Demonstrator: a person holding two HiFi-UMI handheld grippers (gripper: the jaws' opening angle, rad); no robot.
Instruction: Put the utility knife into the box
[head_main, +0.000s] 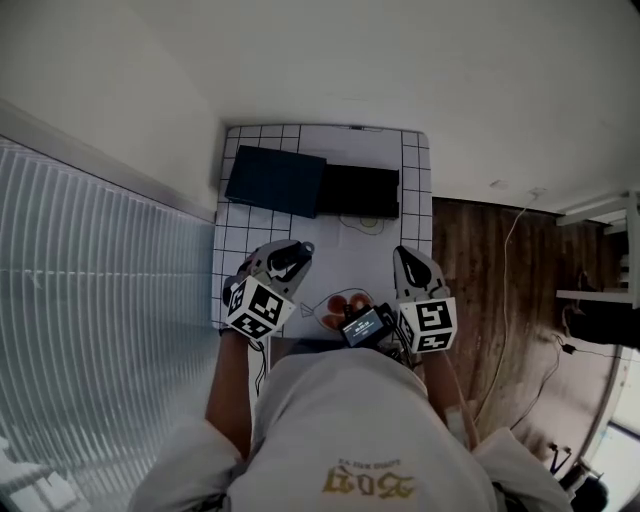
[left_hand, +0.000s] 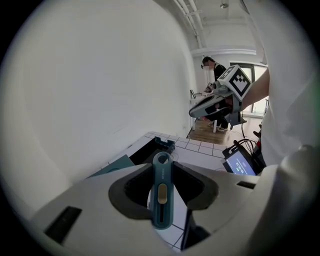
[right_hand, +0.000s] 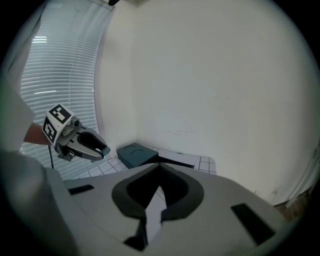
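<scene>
Our left gripper (head_main: 292, 252) pinches the teal knife (left_hand: 162, 192) over the near end of the table (head_main: 415, 180). The knife hardly shows from above. Our right gripper (head_main: 408, 262) is pressed together, empty, and the black box (head_main: 358, 190) sits far off, its inside too dark to read.

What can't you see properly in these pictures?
- Inside of the black box: too dark and small in the head view. In the left gripper view the jaws and the utility knife cover most of it.
- Utility knife, head view: too small to pick out inside the left gripper.
- Reddish thing, head view: half hidden by a small screen and too small to name.
</scene>
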